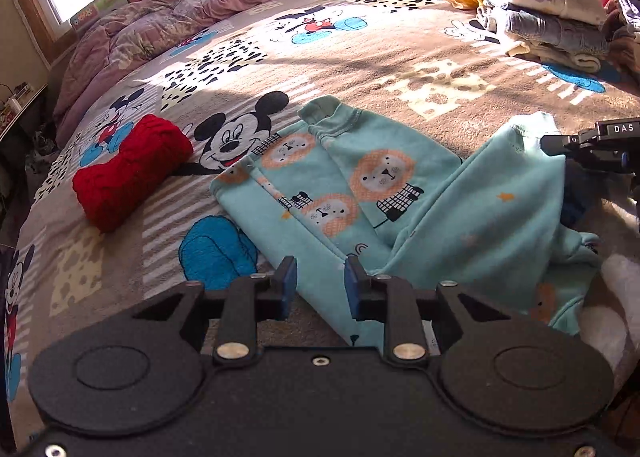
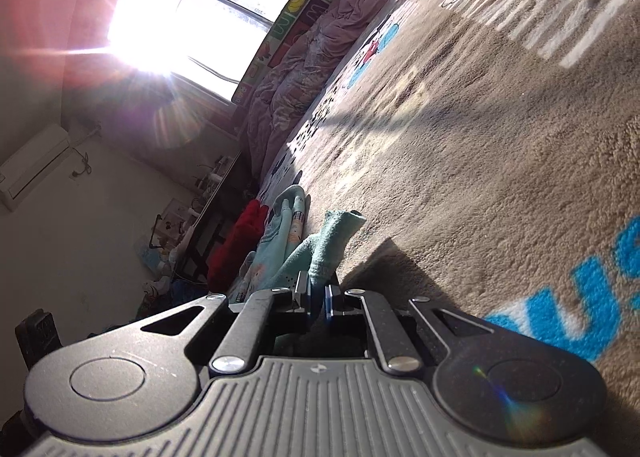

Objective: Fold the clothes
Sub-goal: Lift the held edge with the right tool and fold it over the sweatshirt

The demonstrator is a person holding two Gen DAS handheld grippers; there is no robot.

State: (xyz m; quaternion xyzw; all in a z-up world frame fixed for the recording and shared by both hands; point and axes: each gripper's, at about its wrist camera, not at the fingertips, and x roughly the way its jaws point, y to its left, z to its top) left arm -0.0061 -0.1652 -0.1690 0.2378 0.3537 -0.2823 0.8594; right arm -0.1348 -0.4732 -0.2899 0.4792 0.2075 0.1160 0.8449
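A teal child's garment with lion prints (image 1: 360, 185) lies on the Mickey Mouse blanket (image 1: 360, 69), partly folded, its right part lifted. My left gripper (image 1: 320, 277) hovers open just over the garment's near edge, holding nothing. My right gripper (image 1: 560, 145) shows at the right edge, at the raised teal fabric. In the right wrist view my right gripper (image 2: 318, 297) is shut on a teal cuff or edge (image 2: 332, 245) of the garment, tilted sideways low over the blanket (image 2: 480, 177).
A rolled red knit item (image 1: 132, 169) lies left of the garment, also in the right wrist view (image 2: 236, 241). A pile of folded clothes (image 1: 552, 5) sits at the back right. A crumpled mauve quilt (image 1: 220, 5) lines the far side under the window.
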